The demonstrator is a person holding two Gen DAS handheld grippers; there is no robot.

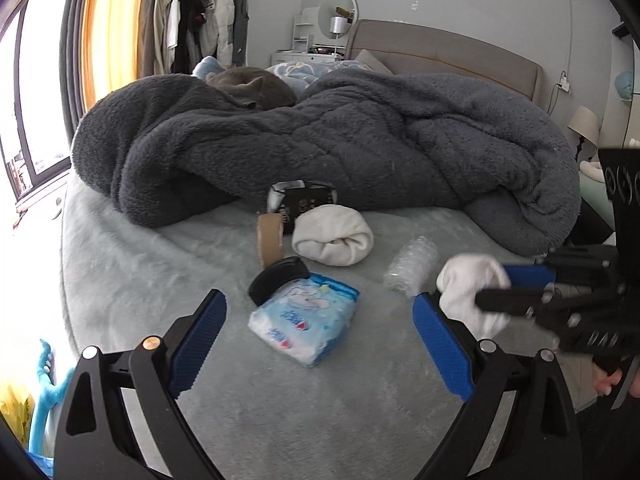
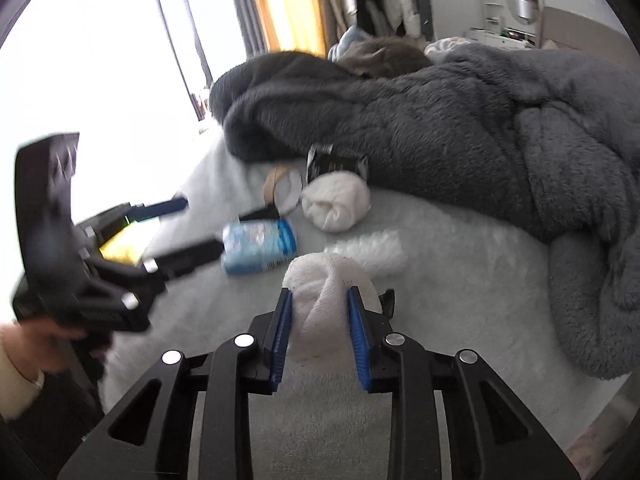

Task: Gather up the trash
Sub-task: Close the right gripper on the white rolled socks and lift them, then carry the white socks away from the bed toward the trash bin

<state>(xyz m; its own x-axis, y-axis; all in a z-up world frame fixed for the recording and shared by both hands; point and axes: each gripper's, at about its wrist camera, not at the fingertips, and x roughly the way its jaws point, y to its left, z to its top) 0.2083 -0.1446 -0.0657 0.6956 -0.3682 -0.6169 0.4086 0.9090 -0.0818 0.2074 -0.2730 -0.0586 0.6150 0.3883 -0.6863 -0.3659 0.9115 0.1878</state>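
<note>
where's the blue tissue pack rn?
The blue tissue pack lies on the bed, centre of the left wrist view ahead of the open left gripper, with the black lid on its far corner and the tape roll beyond.

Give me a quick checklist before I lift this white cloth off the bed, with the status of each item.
1. Right gripper pinched on the white cloth: ok, both pads press its sides.
2. Cloth clear of the bubble wrap behind it: cannot tell, they sit close.
3. Left gripper free: ok, jaws open, nothing between them.
4. Tissue pack ahead of the left gripper: ok, lying flat on the bed.
5. Cat away from the work area: ok, curled up on the grey blanket.
</note>
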